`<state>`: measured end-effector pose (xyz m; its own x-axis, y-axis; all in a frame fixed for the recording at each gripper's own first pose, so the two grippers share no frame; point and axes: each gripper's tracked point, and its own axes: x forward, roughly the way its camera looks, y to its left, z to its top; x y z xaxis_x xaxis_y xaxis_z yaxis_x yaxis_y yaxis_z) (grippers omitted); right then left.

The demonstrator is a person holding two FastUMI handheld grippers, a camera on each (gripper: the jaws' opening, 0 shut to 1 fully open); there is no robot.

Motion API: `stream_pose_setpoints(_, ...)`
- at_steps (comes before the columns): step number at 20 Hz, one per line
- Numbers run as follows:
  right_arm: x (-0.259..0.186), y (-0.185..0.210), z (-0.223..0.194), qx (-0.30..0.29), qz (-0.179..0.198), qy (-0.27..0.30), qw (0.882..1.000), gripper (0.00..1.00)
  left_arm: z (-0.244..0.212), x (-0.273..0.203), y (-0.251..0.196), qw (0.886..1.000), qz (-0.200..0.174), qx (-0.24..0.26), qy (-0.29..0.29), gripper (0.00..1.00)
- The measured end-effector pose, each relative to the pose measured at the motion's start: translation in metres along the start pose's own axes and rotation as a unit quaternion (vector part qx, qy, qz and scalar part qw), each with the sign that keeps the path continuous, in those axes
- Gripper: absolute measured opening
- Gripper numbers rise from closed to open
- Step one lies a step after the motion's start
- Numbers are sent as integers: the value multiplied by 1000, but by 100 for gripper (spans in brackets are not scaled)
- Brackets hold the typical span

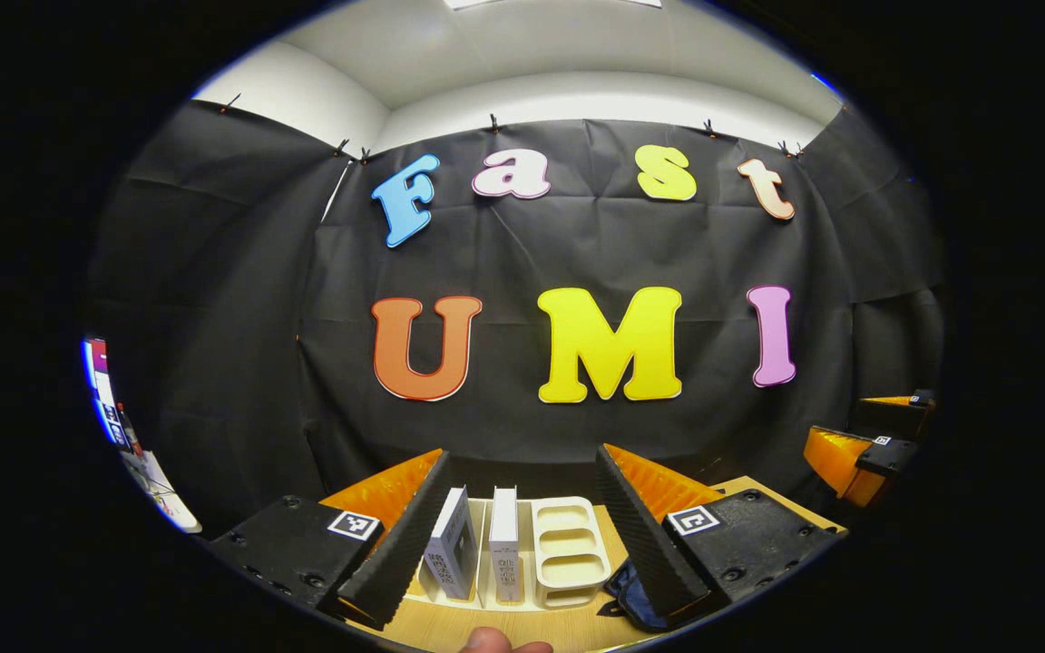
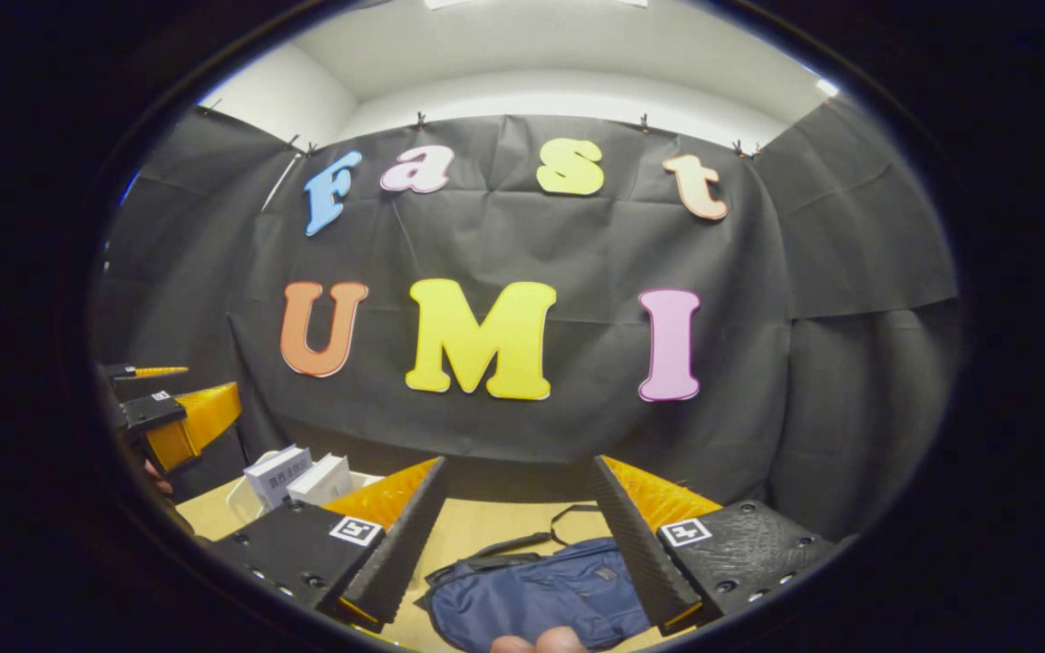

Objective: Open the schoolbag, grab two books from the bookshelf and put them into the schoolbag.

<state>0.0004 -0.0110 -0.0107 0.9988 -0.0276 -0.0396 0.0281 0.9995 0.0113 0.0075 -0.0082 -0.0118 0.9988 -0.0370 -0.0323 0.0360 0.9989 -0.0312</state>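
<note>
My left tool (image 1: 522, 521) has two wedge-shaped fingers (image 1: 400, 540) with ribbed inner faces, each on a flat block that carries a square black-and-white marker (image 1: 355, 524) and small sunk screws (image 1: 305, 576). My right tool (image 2: 518, 526) is built the same way, with a marker (image 2: 686, 531) on each block and screws (image 2: 722, 585) along the edge. From the right gripper view I see the left tool's ribbed side and a small marker on top. A fingertip (image 1: 486, 642) shows at the bottom edge of the left gripper view.

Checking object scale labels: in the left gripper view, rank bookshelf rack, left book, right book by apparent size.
1. bookshelf rack
2./3. left book and right book: look alike, and the left one tilts, so no ranking.
</note>
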Motion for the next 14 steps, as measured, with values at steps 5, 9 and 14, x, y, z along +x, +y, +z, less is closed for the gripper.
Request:
stream_pose_setpoints(5,-3,0,1,-6,4,2,1000,96,-3,-3,-4,1000,-3,-3,2,99)
stream_pose_setpoints(9,-5,1,-4,-12,7,9,1000,96,-3,-10,-3,1000,1,0,2,99)
stream_pose_setpoints(14,-19,9,-31,-19,17,31,999,96,-9,-15,-2,1000,4,3,8,99)
